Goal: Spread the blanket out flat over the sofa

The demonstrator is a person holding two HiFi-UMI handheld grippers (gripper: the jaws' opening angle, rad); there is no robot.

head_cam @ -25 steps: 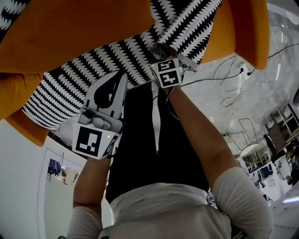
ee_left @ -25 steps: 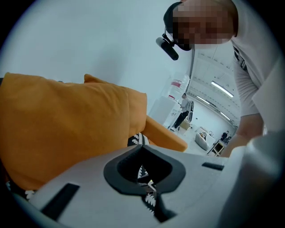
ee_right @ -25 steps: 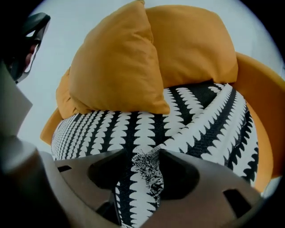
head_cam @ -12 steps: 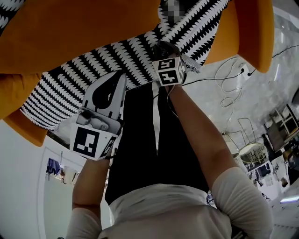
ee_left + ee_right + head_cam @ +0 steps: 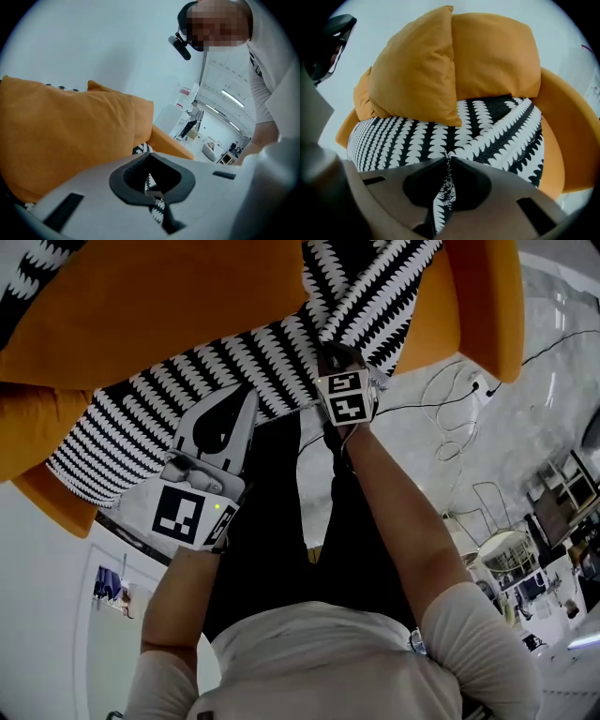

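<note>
Left tongs [image 5: 149, 154] and right tongs [image 5: 447, 158] clamp the blanket [image 5: 417, 140].

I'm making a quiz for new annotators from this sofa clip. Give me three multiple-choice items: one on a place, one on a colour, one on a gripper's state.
1. Where do the cushions sit?
A) on the floor
B) on the blanket
C) beneath the blanket

2. What colour is the sofa?
A) grey
B) green
C) orange

3. What is the right gripper doing?
A) shut on the blanket
B) open and empty
C) shut on a cushion

Answers:
1 B, a cushion corner overlaps the black-and-white fabric.
2 C, its arm shows orange beside the blanket.
3 A, a fold of the fabric is pinched between the closed jaws.
</note>
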